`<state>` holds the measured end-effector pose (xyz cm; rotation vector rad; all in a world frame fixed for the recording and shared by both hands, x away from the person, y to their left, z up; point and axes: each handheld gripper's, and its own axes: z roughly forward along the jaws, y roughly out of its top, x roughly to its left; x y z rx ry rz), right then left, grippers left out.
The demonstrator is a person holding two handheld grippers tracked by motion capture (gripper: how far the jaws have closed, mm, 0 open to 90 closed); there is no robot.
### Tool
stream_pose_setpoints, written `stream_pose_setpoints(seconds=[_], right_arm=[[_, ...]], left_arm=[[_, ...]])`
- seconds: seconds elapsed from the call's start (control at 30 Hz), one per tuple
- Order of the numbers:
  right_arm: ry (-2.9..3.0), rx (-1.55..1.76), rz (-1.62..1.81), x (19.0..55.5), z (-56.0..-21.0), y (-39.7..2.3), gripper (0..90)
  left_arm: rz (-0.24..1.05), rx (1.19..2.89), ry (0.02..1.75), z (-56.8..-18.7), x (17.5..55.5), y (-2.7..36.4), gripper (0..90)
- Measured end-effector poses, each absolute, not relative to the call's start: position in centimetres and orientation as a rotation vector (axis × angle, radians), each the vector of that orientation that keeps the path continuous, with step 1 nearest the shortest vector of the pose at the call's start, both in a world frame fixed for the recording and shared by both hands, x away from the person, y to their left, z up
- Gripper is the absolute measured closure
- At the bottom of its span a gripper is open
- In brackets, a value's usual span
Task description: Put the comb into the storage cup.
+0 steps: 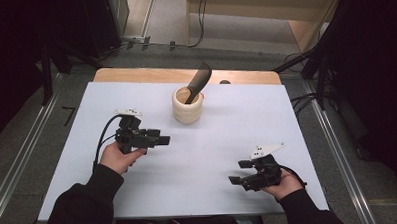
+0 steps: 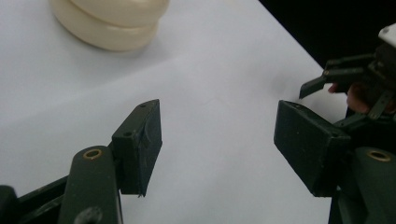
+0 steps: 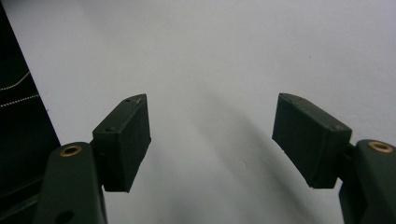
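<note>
A cream round holder (image 1: 188,106) stands at the back middle of the white table (image 1: 198,157), and a black comb (image 1: 197,82) leans out of it to the upper right. My left gripper (image 1: 162,140) hovers left of and nearer than the holder, its jaws wide apart with nothing between them. The holder's base (image 2: 109,21) appears at the top left in the left gripper view, beyond the open left gripper (image 2: 217,140). At the front right my right gripper (image 1: 240,172) points left, open and empty. In its own view the right gripper (image 3: 212,140) faces bare white table.
A wooden strip (image 1: 185,74) edges the table's far side. Metal rails and dark stands run along both sides, with cables on the floor behind. The person's hands and dark sleeves (image 1: 84,206) come in from the bottom.
</note>
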<state>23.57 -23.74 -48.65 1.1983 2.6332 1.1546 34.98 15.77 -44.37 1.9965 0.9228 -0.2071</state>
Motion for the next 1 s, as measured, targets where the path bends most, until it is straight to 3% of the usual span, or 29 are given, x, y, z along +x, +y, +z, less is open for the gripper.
stream_pose_setpoints(seconds=[1.0], right_arm=[[2.62,1.221,1.159,23.7,-48.6,-24.0,25.6]], left_arm=[[-0.197,2.106,0.896,-45.6,30.7,18.1,32.7]])
